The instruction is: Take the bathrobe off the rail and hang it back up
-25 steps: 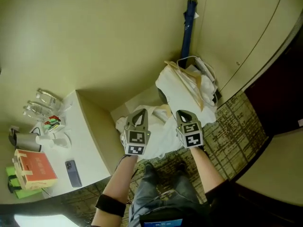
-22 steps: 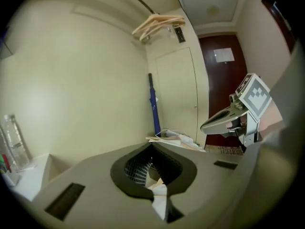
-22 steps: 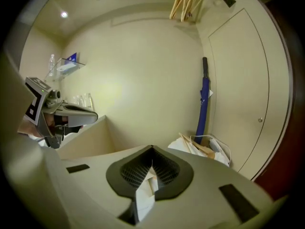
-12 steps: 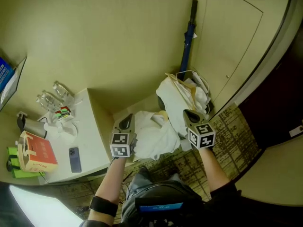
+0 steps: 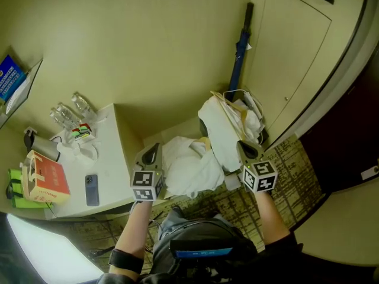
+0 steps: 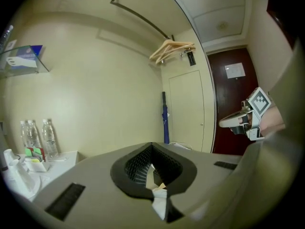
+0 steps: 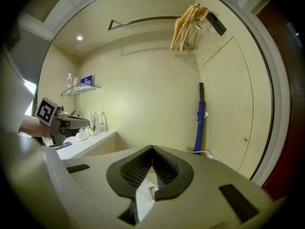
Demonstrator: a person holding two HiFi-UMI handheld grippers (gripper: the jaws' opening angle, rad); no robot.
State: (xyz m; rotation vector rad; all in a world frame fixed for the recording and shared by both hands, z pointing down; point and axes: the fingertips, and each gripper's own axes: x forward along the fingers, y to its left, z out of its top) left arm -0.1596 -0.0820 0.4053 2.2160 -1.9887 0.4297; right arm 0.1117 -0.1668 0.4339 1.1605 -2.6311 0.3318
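Both tools, the left tool (image 5: 154, 151) and the right tool (image 5: 247, 149), are clamped tight on folds of the white bathrobe (image 5: 188, 167). It sags low between them beside the tabletop (image 5: 112, 176). Lifting evenly should carry it toward the wooden hangers (image 7: 187, 23) on the rail (image 7: 138, 21). The cloth looks soft and crumpled.

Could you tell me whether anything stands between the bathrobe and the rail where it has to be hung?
Nothing visible does. The left gripper and the right gripper are shut on the bathrobe, and the space up to the rail looks open. Wooden hangers hang only at one end of it.
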